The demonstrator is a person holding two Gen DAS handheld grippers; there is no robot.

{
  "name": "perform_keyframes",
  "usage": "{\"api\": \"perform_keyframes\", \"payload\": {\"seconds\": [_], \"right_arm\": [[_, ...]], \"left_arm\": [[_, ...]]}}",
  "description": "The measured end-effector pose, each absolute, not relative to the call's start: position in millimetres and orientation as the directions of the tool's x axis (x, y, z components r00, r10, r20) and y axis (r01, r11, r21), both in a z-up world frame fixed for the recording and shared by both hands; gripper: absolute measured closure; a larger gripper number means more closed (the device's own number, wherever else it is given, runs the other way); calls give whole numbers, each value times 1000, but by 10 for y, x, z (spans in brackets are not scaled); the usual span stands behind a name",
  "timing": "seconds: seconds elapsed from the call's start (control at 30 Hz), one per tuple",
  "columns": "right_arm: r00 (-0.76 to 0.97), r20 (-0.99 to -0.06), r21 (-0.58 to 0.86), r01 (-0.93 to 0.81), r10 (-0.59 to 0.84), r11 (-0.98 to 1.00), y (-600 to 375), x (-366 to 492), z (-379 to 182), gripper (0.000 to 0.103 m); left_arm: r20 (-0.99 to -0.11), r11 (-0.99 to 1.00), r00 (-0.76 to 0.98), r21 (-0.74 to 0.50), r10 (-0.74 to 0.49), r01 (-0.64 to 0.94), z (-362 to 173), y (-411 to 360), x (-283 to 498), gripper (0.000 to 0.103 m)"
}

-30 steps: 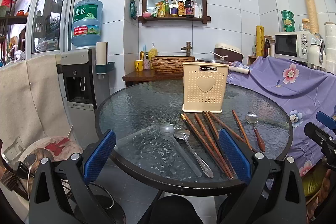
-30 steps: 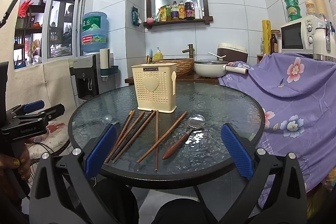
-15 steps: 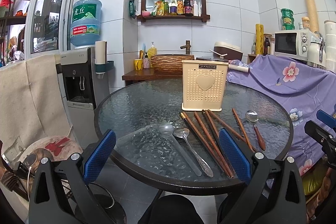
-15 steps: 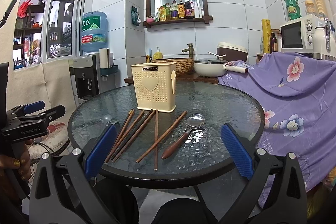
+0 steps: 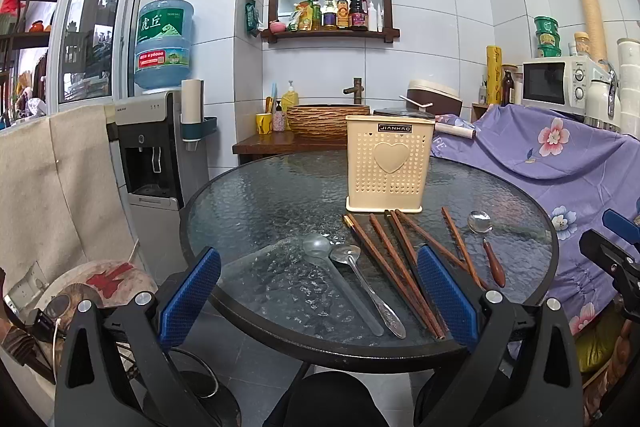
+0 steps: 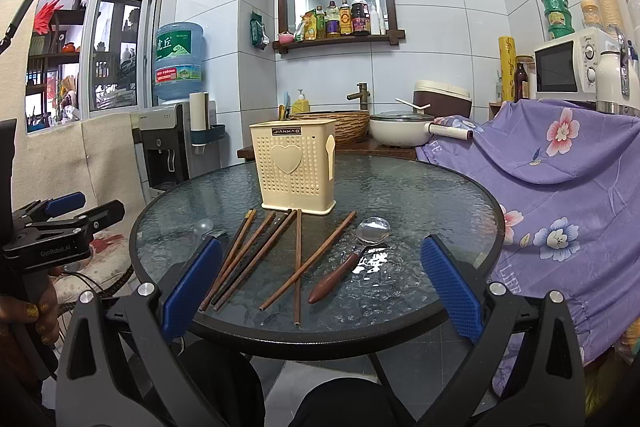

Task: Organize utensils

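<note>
Both grippers are hovering at the near edge of a round glass tabletop point(image 5: 248, 211), each with jaws wide apart and holding nothing: left gripper point(image 5: 318, 297), right gripper point(image 6: 320, 283). Wooden chopsticks point(image 6: 256, 255) are lying fanned just in front of a cream utensil holder point(image 6: 294, 167). A wooden-handled spoon point(image 6: 348, 263) is lying right; a metal spoon point(image 5: 366, 287) and a clear spoon point(image 5: 340, 281) left. These look light, stiff and slippery on glass; gripping mid-shaft seems best.
</note>
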State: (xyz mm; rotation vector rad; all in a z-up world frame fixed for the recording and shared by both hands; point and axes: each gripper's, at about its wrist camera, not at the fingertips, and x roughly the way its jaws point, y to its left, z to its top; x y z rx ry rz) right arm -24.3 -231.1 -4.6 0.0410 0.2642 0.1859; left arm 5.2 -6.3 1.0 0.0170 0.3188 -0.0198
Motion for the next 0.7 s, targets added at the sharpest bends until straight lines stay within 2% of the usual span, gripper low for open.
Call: {"api": "perform_keyframes", "payload": {"seconds": [0.5, 0.7], "right_arm": [[945, -269, 64, -175, 186, 982, -2310, -223, -82, 5], [937, -302, 61, -164, 175, 985, -2307, -117, -105, 5]], "left_arm": [[-324, 1000, 946, 15, -15, 21, -10, -81, 99, 6], [-369, 1000, 930, 19, -12, 20, -85, -91, 211, 6]]}}
